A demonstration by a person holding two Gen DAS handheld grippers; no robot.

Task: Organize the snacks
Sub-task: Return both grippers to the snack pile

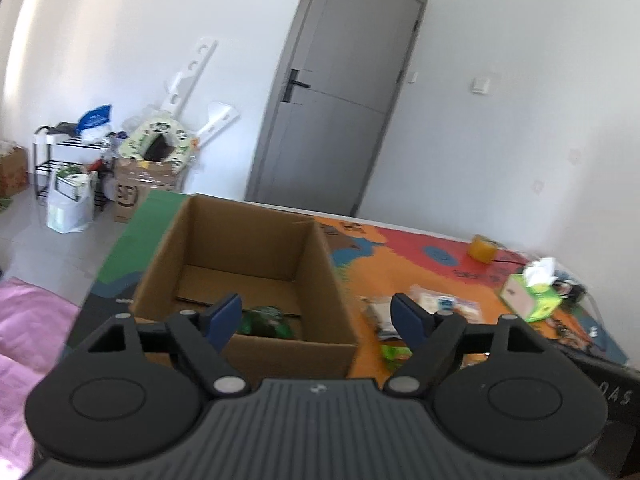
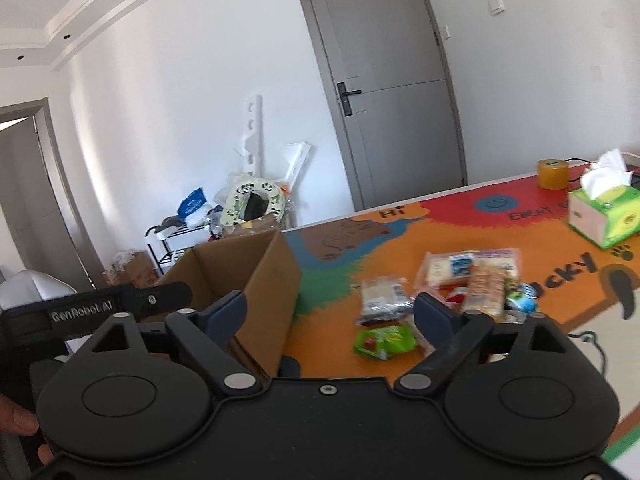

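Observation:
An open cardboard box stands on a colourful mat; a green snack packet lies inside at its near wall. My left gripper is open and empty, just above the box's near edge. Several snack packets lie on the mat right of the box. In the right wrist view the box is at the left and the snack pile lies to its right, with a green packet and a grey packet nearest. My right gripper is open and empty above the mat between box and pile.
A green tissue box and a yellow tape roll sit at the mat's far right. The left gripper's body shows at the left of the right wrist view. A grey door, shelves and boxes stand behind. Pink cloth lies at left.

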